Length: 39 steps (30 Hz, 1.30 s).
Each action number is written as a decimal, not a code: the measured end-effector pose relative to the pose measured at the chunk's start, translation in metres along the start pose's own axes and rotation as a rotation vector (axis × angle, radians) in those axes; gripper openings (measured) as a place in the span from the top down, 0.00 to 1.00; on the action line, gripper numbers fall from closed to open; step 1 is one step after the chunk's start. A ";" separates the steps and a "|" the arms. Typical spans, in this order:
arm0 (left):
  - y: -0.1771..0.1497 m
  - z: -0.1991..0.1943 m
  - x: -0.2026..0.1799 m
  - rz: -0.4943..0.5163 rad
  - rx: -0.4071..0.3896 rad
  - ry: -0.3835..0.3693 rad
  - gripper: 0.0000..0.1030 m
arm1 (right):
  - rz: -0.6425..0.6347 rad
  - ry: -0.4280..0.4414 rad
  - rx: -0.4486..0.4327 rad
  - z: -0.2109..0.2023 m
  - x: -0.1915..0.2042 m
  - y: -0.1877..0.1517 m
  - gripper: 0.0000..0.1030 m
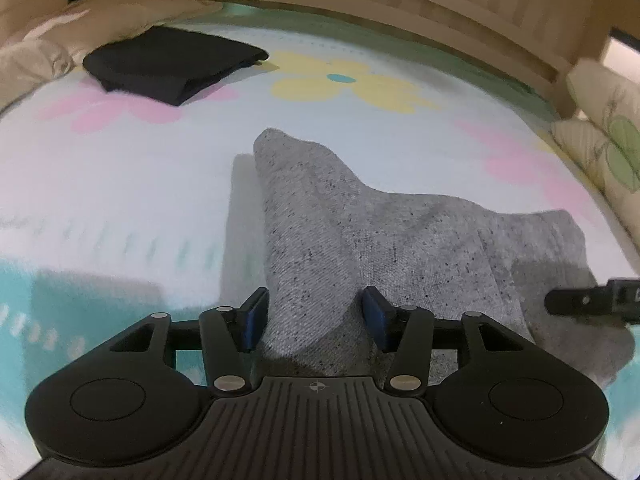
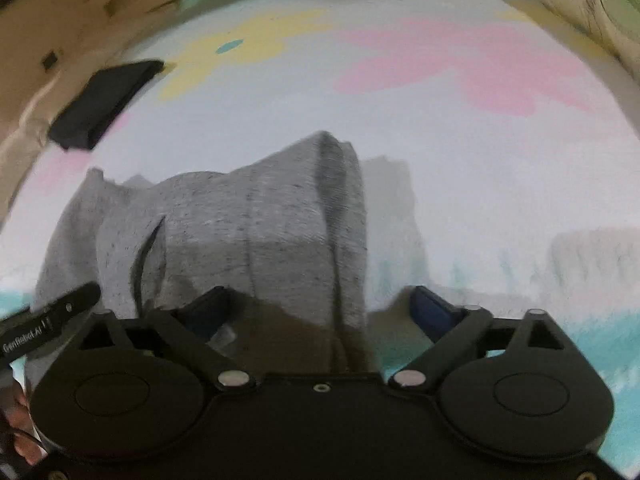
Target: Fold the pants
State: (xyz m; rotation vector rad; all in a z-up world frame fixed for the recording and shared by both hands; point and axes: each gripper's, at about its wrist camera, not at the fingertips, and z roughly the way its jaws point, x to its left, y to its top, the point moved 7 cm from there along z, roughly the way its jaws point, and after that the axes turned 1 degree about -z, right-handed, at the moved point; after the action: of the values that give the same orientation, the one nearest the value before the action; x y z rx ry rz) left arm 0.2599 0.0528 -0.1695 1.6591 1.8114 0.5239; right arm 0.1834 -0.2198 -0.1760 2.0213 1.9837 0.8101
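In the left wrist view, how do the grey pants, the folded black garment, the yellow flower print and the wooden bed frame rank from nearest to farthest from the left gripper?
1. Speckled grey pants, between the open jaws of the left gripper.
2. Folded black garment, far left; yellow flower print on the sheet, centre. These two are too close to call.
3. Wooden bed frame, across the back.

Grey pants on the bed sheet

Speckled grey pants [image 1: 360, 232] lie partly folded and rumpled on the floral bed sheet [image 1: 120, 184], a slit pocket showing.
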 end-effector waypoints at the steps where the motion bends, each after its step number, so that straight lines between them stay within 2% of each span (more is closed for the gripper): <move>1: 0.002 -0.001 -0.002 0.012 0.001 0.006 0.52 | 0.012 0.011 -0.001 -0.001 -0.001 0.000 0.06; 5: 0.010 -0.016 -0.012 0.010 -0.006 0.065 0.53 | -0.022 -0.032 0.001 -0.011 0.000 -0.004 0.05; 8: 0.017 -0.040 -0.011 0.020 -0.057 0.112 0.53 | -0.066 -0.079 -0.024 -0.019 0.017 0.003 0.05; 11: 0.025 -0.073 -0.017 0.027 -0.135 0.152 0.53 | -0.126 -0.130 -0.077 -0.045 0.026 0.007 0.05; 14: 0.030 -0.101 -0.025 0.045 -0.167 0.199 0.53 | -0.179 -0.170 -0.172 -0.078 0.036 0.009 0.01; 17: 0.028 -0.124 -0.030 0.051 -0.174 0.195 0.53 | -0.204 -0.193 -0.276 -0.111 0.049 0.010 0.01; 20: 0.018 -0.144 -0.034 0.037 -0.157 0.155 0.53 | -0.192 -0.247 -0.324 -0.139 0.053 0.004 0.01; 23: 0.005 -0.155 -0.037 0.032 -0.129 0.125 0.53 | -0.189 -0.218 -0.290 -0.157 0.059 -0.008 0.01; 28: -0.020 -0.169 -0.044 0.068 -0.129 0.152 0.53 | -0.127 -0.146 -0.205 -0.172 0.059 -0.037 0.01; 36: -0.051 -0.178 -0.054 0.076 -0.126 0.138 0.53 | -0.113 -0.145 -0.168 -0.175 0.058 -0.084 0.01; 39: -0.056 -0.171 -0.055 0.079 -0.102 0.130 0.53 | -0.098 -0.129 -0.168 -0.173 0.061 -0.096 0.01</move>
State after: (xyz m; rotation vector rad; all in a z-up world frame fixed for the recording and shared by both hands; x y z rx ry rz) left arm 0.1040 0.0111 -0.0718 1.6661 1.7841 0.7625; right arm 0.0106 -0.1936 -0.0655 1.8194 1.8613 0.7758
